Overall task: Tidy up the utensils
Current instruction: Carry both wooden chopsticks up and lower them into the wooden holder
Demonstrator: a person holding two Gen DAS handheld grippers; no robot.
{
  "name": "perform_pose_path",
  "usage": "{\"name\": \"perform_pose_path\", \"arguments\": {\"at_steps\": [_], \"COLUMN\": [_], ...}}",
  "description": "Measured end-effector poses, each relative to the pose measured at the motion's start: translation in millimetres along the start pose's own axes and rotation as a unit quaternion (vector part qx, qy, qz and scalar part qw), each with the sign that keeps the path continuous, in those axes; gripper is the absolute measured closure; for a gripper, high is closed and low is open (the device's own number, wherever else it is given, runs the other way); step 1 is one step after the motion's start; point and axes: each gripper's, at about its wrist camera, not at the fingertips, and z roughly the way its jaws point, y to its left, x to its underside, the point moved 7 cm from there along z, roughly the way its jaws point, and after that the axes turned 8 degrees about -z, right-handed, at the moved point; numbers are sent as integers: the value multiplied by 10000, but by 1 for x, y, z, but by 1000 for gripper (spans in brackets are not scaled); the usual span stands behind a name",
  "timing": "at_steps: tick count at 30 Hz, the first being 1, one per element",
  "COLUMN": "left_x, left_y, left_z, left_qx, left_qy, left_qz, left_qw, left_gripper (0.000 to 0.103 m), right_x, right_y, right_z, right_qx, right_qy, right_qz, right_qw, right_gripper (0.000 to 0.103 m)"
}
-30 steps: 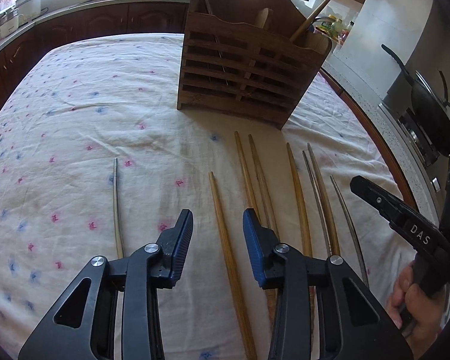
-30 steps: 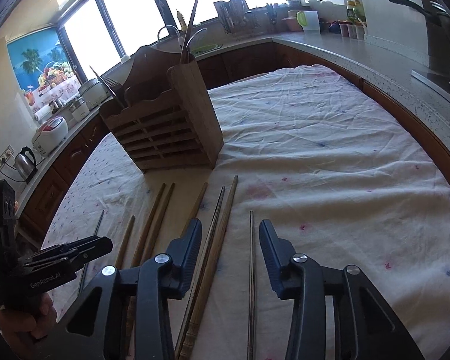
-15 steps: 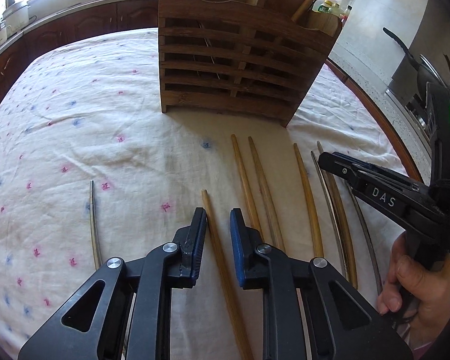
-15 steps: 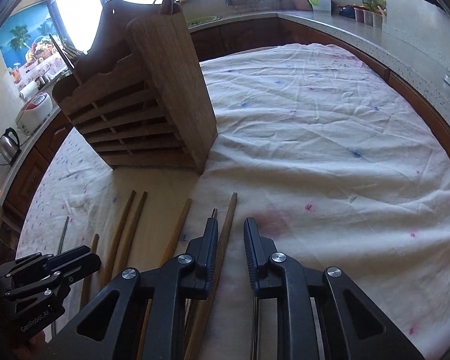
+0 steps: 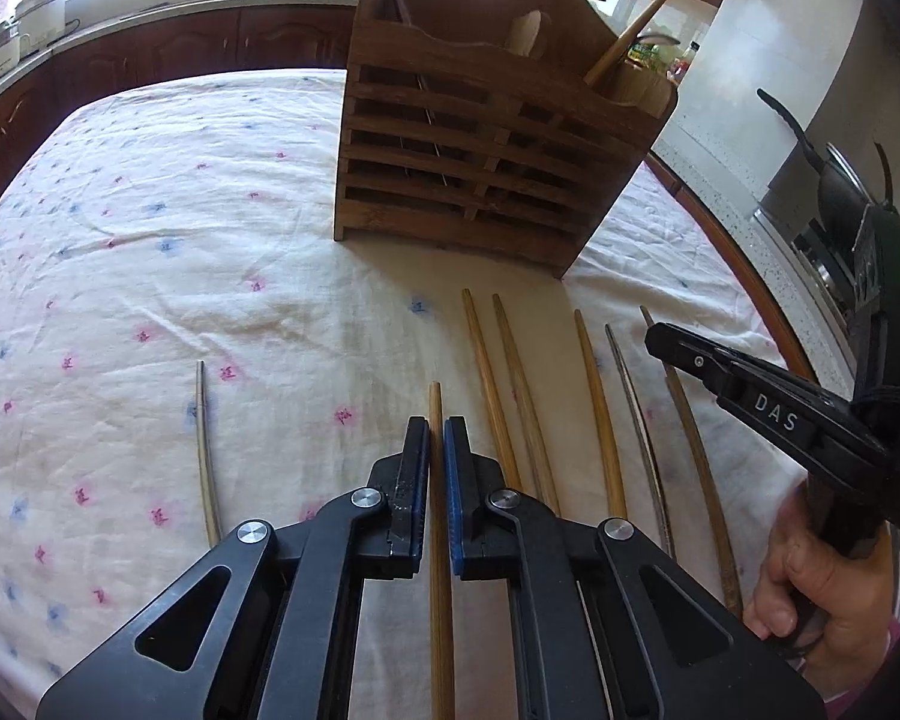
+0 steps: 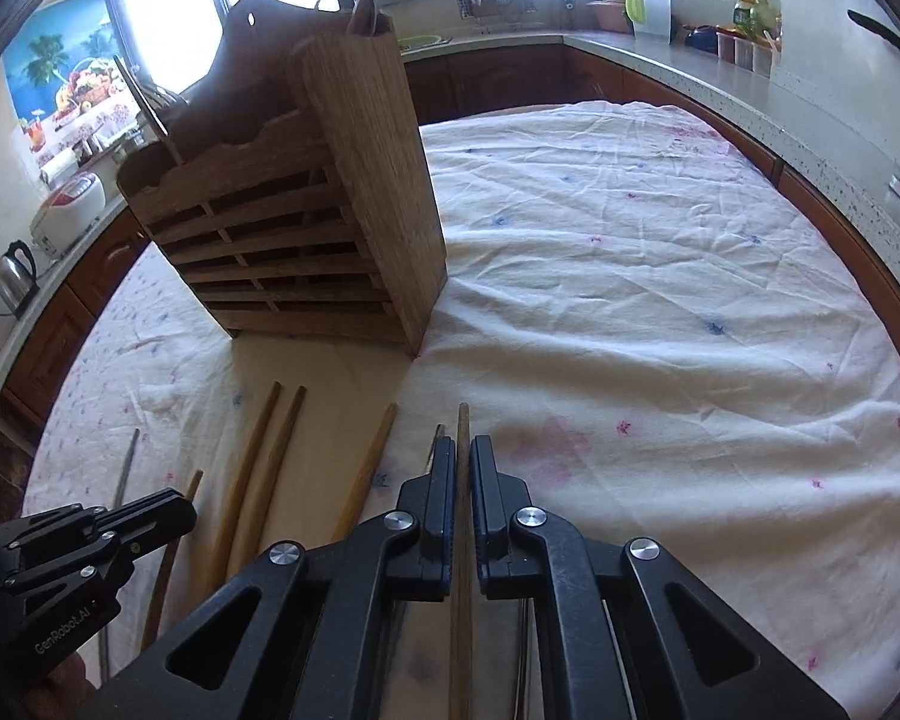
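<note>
left gripper (image 5: 436, 438) jaws pinched on wooden chopstick (image 5: 435, 414) lying just short of the utensil rack (image 5: 486, 138) | right gripper (image 6: 463, 459) likewise on darker chopstick (image 6: 463, 426), contact likely, view tight | sticks light, stiff, slick; I'd hold mid-shaft to stop pivoting.

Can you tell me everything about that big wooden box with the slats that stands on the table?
The wooden utensil holder is a dark brown box that stands upright on the flowery tablecloth. Its front is made of flat slats with gaps between them, and its top edge is wavy. Its side wall is solid wood. The taller back board has a small round hole near the top. A wooden chopstick leans out of its right end, and thin metal utensils poke up from it. No gripper touches it.
</note>
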Motion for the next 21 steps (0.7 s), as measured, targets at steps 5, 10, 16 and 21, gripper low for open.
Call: {"name": "perform_pose_path", "arguments": {"at_steps": [5,10,16,21], "left_x": [-10,-17,-22,-24], "left_y": [-1,-5,-13,-16], "left_z": [-38,-82,-129,-161], "left_qx": [335,612,890,1029], "left_qy": [-279,-631,-980,-1254], "left_qz": [-164,-206,-169,-82], "left_qw": [9989,9959,9911,9867], "left_gripper": [99,99,99,99], "right_x": [-6,-16,-26,-36], "right_y": [6,14,24,31], "right_z": [-41,-88,-145,-184], "right_qx": [-360,-534,-593,-626], "right_qy": [-417,-883,-1440,-1858], "right_qz": [232,249,165,76], "right_qw": [9982,9943,9877,9806], "right_gripper": [98,98,98,98]}}
